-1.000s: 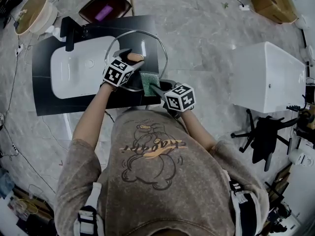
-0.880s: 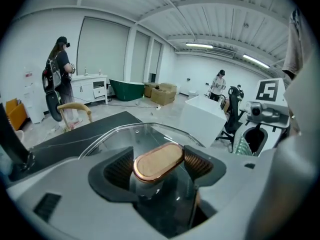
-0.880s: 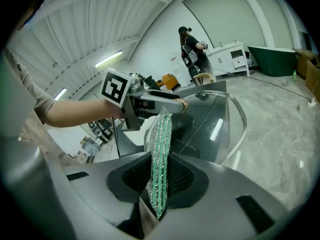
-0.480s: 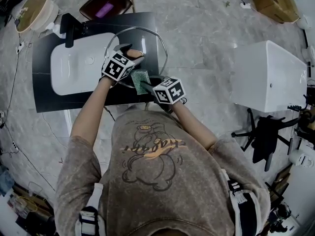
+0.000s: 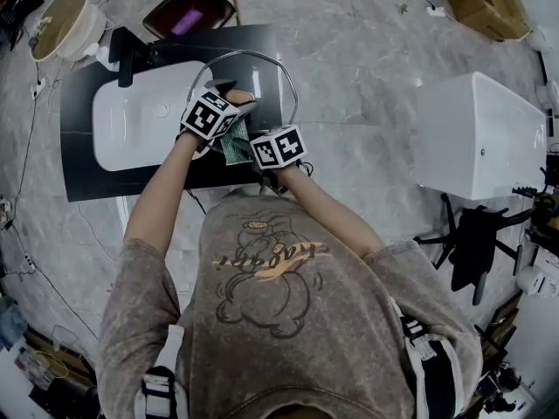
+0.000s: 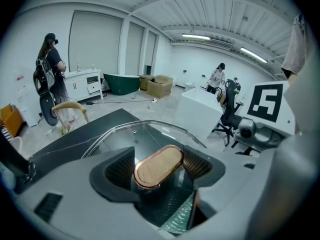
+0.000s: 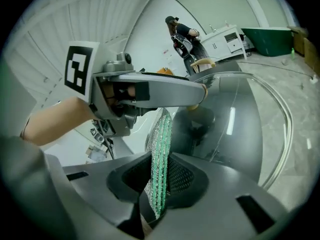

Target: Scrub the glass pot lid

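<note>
Where the left gripper (image 6: 159, 171) bites: clenched on the wooden knob (image 6: 158, 165) of the glass pot lid (image 6: 150, 134).
Right gripper (image 7: 159, 179): grasping a green scouring pad (image 7: 161, 144), edge-on between its jaws.
Pad: at the glass, 6 o'clock of the knob in the head view.
Lid: held tilted over the black counter (image 5: 87, 182), white basin (image 5: 131, 129) at its 9 o'clock.

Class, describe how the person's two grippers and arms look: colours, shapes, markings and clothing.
The left gripper and right gripper are grey; each claw has black ribbed pads, and each carries a white cube with black square markers. The person wears a brown short-sleeved T-shirt with a cartoon print; forearms are bare.
</note>
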The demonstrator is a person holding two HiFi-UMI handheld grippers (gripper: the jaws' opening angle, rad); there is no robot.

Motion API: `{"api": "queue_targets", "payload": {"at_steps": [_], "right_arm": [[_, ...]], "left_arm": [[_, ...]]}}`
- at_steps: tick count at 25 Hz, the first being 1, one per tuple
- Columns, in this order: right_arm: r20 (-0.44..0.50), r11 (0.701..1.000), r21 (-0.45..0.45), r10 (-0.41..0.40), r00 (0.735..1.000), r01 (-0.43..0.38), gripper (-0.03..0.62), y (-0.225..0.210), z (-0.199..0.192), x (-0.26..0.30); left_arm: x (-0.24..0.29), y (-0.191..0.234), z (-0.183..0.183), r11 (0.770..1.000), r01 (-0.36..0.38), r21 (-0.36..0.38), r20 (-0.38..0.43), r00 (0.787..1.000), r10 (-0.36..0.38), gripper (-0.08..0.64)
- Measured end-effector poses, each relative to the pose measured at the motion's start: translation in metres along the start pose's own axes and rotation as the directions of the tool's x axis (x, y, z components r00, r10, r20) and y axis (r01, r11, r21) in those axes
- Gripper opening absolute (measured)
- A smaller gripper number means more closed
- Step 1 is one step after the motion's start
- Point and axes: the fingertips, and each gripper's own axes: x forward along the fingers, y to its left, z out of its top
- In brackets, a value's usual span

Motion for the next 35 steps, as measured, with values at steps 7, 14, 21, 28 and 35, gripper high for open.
{"api": "queue_targets", "payload": {"at_steps": [7, 14, 21, 28, 35], "right_arm": [[0.055, 0.994, 0.110, -0.032, 0.998, 0.026, 0.083, -0.001, 0.019, 0.014], [0.050, 0.989, 0.142, -0.036, 0.998, 0.029, 0.083, -0.002, 0.021, 0.014], [0.029, 0.988, 0.148, -0.047, 0.998, 0.042, 0.081, -0.004, 0.017, 0.011], [0.019, 0.974, 0.215, -0.072, 0.997, 0.066, 0.081, -0.018, -0.003, -0.011], [0.034, 0.959, 0.265, -0.117, 0.993, 0.104, 0.081, -0.040, -0.003, -0.032]], "left_arm": [[0.000, 0.000, 0.000, 1.000, 0.003, -0.002, 0.002, 1.000, -0.003, 0.307], [0.000, 0.000, 0.000, 1.000, 0.005, 0.000, 0.004, 1.000, -0.005, 0.307], [0.000, -0.001, 0.000, 1.000, 0.008, -0.001, -0.003, 1.000, -0.008, 0.307], [0.000, 0.000, -0.001, 1.000, 0.007, 0.003, 0.001, 1.000, -0.007, 0.307], [0.001, -0.001, -0.001, 1.000, 0.000, 0.010, -0.002, 1.000, 0.000, 0.307]]}}
